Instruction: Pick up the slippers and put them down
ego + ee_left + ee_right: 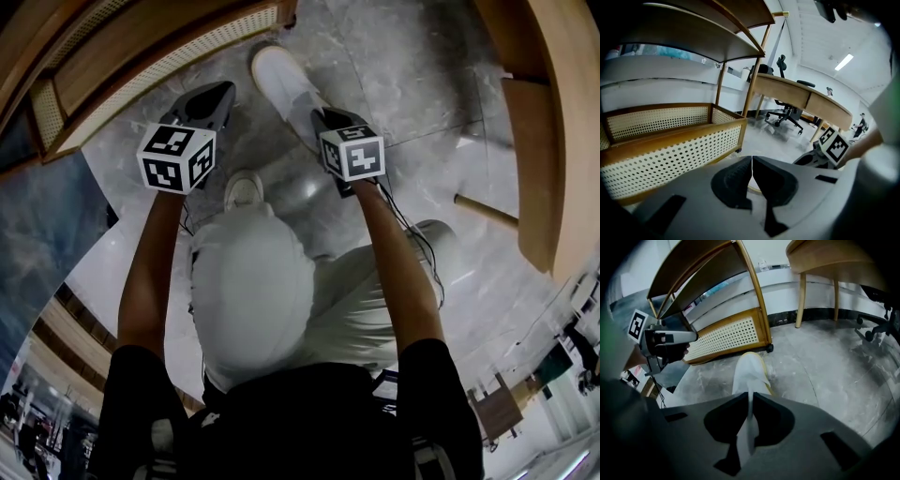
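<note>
A white slipper (281, 80) with a yellowish sole edge hangs low over the grey marble floor, toe pointing away from me. My right gripper (321, 120) is shut on its near end. In the right gripper view the slipper (750, 373) runs forward from between the jaws of that gripper (750, 405), which pinch a thin white edge. My left gripper (217, 94) hovers to the slipper's left, apart from it. In its own view the left gripper (751, 164) has its jaws pressed together with nothing between them. Below them shows a pale rounded edge that I cannot identify.
A wooden shelf unit with a perforated rattan front (141, 66) (670, 140) (726, 338) stands just ahead on the left. A wooden desk (806, 98) (825, 263) and an office chair (787, 112) stand further off. My own white shoe (244, 187) is on the floor below.
</note>
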Available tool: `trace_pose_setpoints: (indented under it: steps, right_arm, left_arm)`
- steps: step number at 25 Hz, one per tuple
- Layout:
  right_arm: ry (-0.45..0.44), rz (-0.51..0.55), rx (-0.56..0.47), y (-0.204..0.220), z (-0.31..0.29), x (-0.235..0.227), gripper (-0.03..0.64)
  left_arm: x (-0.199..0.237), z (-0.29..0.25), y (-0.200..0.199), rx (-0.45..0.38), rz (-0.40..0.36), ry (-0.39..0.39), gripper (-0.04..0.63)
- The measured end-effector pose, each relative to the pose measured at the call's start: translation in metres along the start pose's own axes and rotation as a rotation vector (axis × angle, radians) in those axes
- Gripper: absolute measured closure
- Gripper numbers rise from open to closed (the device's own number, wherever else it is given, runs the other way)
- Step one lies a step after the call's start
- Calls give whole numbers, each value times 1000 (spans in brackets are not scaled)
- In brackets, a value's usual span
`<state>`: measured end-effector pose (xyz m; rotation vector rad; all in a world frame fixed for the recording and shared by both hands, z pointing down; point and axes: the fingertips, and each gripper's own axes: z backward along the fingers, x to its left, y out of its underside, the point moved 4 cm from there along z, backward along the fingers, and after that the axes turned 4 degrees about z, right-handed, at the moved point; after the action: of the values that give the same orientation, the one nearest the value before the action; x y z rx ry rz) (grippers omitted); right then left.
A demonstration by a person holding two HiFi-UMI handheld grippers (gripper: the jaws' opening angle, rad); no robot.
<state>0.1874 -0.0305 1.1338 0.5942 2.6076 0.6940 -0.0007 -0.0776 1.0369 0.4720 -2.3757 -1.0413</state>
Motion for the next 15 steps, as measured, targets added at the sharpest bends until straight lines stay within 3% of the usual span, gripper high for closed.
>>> trace_pose_setpoints:
  steps: [15]
  right_arm:
    - [-16,10,85,19,-19,-3,546]
  left_arm:
    - [4,-15,20,39,19,4,588]
